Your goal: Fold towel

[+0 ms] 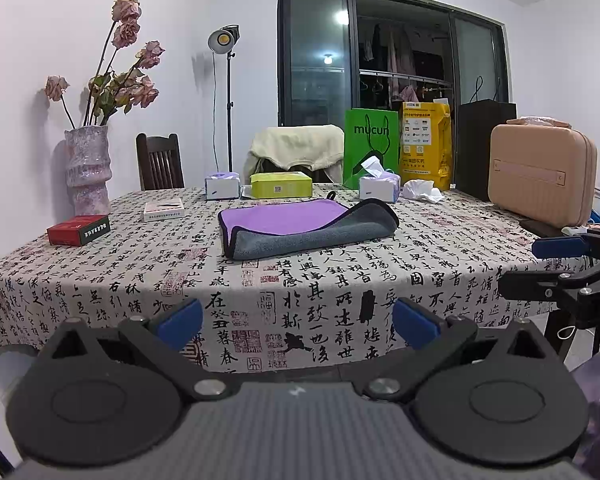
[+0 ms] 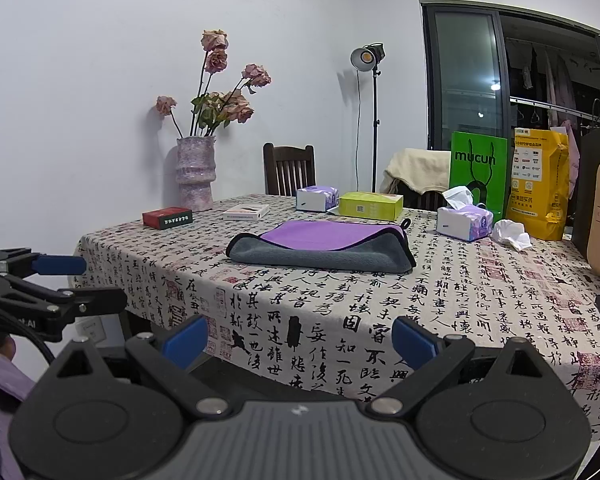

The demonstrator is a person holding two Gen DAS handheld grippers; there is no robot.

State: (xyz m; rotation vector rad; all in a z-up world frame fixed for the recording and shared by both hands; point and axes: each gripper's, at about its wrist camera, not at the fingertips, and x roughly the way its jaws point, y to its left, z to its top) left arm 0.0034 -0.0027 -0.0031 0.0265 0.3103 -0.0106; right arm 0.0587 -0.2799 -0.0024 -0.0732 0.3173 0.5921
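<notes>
White walls and a dark window stand behind your worktop (image 1: 340,280), which wears a cloth covered in black writing. Your towel (image 1: 308,226) lies flat near the middle of it, purple on top with a grey flap folded over the front edge. Both of your tongs are held back off the front edge of the worktop, well apart from the towel. Your left tongs (image 1: 298,322) are spread wide with nothing between the blue fingertips (image 1: 180,322). Your right tongs (image 2: 300,340) are spread wide too and hold nothing. In the left view you can see the right tongs poking in from the side, and in the right view the left tongs (image 2: 60,280) poke in from the other side. Behind the towel sit a yellow-green box (image 1: 281,184) and two tissue boxes, one on each side of it (image 1: 222,186) (image 1: 379,186). A red box (image 1: 78,230) and a white box (image 1: 164,209) lie off to the left, near a tall vase (image 1: 87,168) of dry roses. A pink case (image 1: 542,176) stands on the right.
</notes>
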